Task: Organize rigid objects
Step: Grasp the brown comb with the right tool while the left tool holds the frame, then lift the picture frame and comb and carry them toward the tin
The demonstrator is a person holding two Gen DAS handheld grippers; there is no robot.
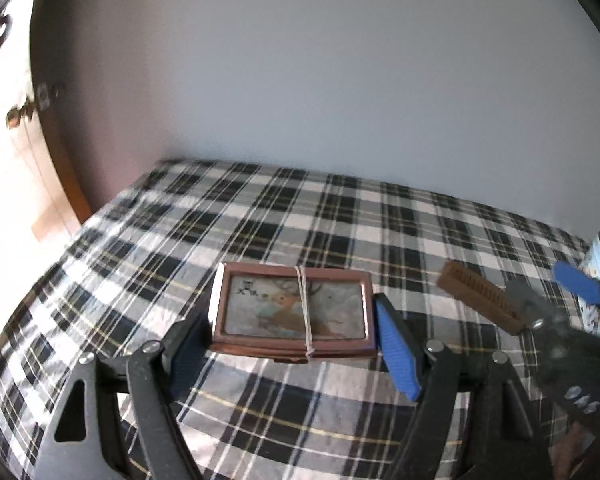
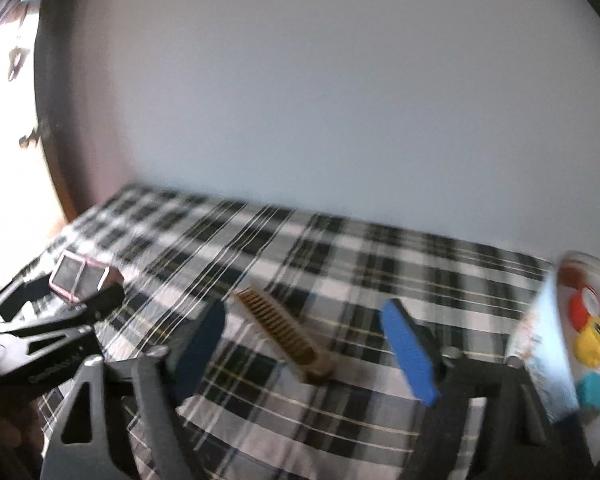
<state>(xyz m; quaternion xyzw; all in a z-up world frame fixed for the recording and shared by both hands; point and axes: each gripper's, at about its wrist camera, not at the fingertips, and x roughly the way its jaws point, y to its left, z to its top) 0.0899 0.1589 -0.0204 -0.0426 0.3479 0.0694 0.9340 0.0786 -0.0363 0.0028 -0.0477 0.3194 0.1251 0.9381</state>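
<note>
Two grippers work over the plaid-covered bench (image 1: pixel 260 216). The left gripper (image 1: pixel 292 344) has its jaws spread around the rubber-banded framed box (image 1: pixel 292 312), mid-bench. The right gripper (image 2: pixel 312 344), jaws spread, flanks the brown comb (image 2: pixel 284 330).

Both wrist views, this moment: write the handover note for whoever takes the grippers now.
Left gripper: open, one finger either side of the framed deer picture, which lies flat on the checked cloth. Contact with the frame is unclear.
Right gripper: open, fingers astride the brown comb, which lies on the cloth, not gripped.
To the right stands a container with red, yellow and teal pieces inside.
Done: nothing visibly put away by these grippers; picture and comb are both out on the cloth.
Left: probably close on each item and move it to its place, perhaps the container; the views do not show where.
</note>
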